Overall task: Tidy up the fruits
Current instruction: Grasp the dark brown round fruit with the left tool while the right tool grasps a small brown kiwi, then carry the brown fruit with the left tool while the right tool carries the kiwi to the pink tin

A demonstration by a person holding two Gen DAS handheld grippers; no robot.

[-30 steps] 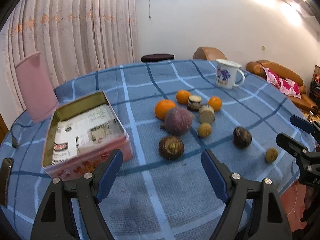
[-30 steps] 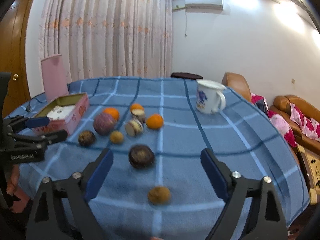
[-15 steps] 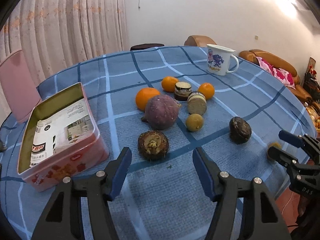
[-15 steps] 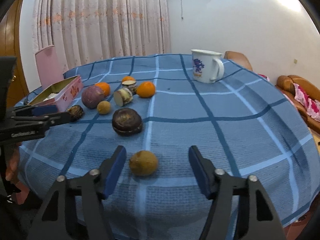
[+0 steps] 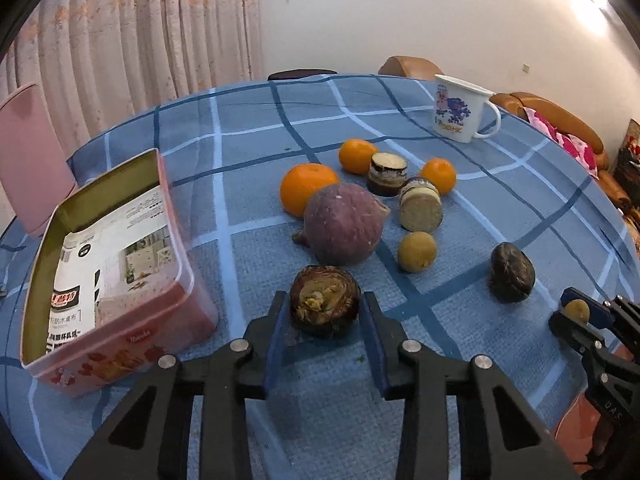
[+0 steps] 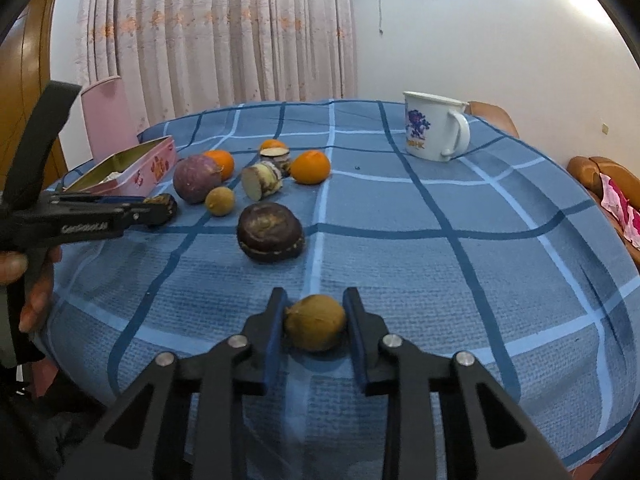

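**Grippers closed around two fruits on the blue cloth**

Left gripper (image 5: 325, 307) has its jaws drawn in on either side of a dark brown fruit (image 5: 324, 306), the blue pads touching or all but touching its flanks; the fruit sits on the checked cloth (image 5: 224, 208). Just ahead of the jaws lies a purple fruit (image 5: 343, 224), and beyond that an orange (image 5: 306, 191). Ahead and to the right of the jaws are a small tan fruit (image 5: 417, 251), a cut piece (image 5: 421, 210) lying on its side, a dark jar-like piece (image 5: 387, 173) and two more oranges (image 5: 357, 155) (image 5: 438, 176). Further right sits another dark fruit (image 5: 511, 272). To the left of the jaws stands an open pink tin (image 5: 120, 344) with printed paper inside. Far ahead to the right is a white mug (image 5: 460, 109).

Right gripper (image 6: 315, 322) has its jaws closed in on a small brown fruit (image 6: 315, 328), which fills the gap between the pads and rests on the cloth near its edge. Ahead of these jaws lies the second dark fruit, with the rest of the group beyond and to the left. In the right wrist view the left gripper shows from the side at far left, held in a hand (image 6: 30, 280), its tips at the first dark fruit. Whether either fruit is squeezed tight cannot be told.
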